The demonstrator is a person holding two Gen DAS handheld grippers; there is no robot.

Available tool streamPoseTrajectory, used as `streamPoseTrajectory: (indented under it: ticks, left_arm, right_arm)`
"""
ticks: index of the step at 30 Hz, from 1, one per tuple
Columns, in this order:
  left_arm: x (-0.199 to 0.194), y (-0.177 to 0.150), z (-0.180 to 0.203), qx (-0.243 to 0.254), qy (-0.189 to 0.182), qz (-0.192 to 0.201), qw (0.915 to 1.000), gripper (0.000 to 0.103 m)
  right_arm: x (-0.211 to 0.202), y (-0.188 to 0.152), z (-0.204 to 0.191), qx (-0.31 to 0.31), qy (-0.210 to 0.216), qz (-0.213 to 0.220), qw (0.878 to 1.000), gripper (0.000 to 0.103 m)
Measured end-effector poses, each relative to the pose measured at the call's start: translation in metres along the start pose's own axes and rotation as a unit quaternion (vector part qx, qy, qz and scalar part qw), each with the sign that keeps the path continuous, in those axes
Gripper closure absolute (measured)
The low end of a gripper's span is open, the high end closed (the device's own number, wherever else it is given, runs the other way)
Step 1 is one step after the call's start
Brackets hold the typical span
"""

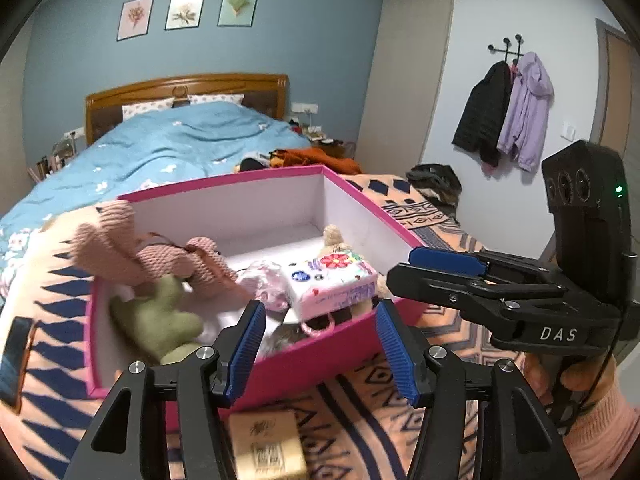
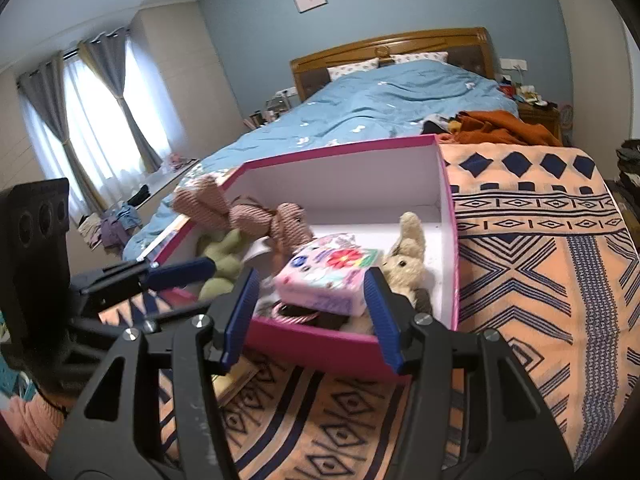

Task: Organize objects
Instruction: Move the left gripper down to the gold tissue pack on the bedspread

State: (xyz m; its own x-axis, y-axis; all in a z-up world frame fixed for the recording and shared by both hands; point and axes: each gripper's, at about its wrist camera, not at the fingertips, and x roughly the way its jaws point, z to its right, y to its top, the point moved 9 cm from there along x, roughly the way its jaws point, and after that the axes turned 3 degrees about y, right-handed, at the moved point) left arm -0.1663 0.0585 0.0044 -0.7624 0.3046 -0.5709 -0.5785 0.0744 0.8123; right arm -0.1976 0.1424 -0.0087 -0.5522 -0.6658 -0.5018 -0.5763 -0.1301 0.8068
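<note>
A pink box (image 1: 304,360) (image 2: 320,344) with a white inside lies on the patterned blanket. In it are a pink knitted plush (image 1: 152,256) (image 2: 248,216), a green plush (image 1: 160,320) (image 2: 224,256), a flowered tissue pack (image 1: 332,284) (image 2: 328,276) and a beige bunny plush (image 2: 408,256). My left gripper (image 1: 320,352) is open and empty at the box's near wall. My right gripper (image 2: 312,312) is open and empty just before the tissue pack; it also shows in the left wrist view (image 1: 404,268).
A tan boxed item (image 1: 264,444) lies on the orange patterned blanket (image 2: 520,264) in front of the box. A dark phone (image 1: 16,352) lies at the left. Behind are the blue bed (image 1: 180,144) and orange clothes (image 2: 496,124).
</note>
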Motion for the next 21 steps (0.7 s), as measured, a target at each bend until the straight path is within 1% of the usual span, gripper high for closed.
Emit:
streamPoseTrajectory:
  ticks: [4,6,7,9,13,16,21]
  left_arm:
    - [-0.023,-0.018,-0.006,0.009,0.011,0.008,0.9999,0.043]
    - [-0.03,-0.032,-0.011,0.006,0.012,-0.001,0.9999,0.043]
    - [-0.031,-0.039,-0.015,0.005,0.019,-0.006,0.9998,0.043]
    - [-0.029,-0.053,-0.021,0.0,0.025,-0.021,0.9995,0.043]
    - [-0.011,-0.086,-0.037,-0.036,0.022,-0.071,0.9966,0.043]
    - [0.0,-0.103,-0.039,-0.052,0.012,-0.096,0.994,0.043]
    - [0.011,-0.117,-0.036,-0.081,-0.021,-0.118,0.9895,0.043]
  right_arm:
    - [-0.008,-0.014,-0.019,-0.022,0.023,-0.007,0.999,0.045]
    - [-0.008,-0.025,-0.029,-0.029,0.037,-0.016,0.999,0.042]
    - [-0.007,-0.029,-0.032,-0.03,0.041,-0.02,0.999,0.042]
    - [-0.001,-0.042,-0.038,-0.033,0.048,-0.038,0.998,0.042]
    - [0.014,-0.068,-0.045,-0.025,0.061,-0.071,0.995,0.042]
    - [0.023,-0.085,-0.046,-0.014,0.066,-0.093,0.993,0.042]
    - [0.027,-0.098,-0.045,-0.003,0.068,-0.107,0.992,0.042]
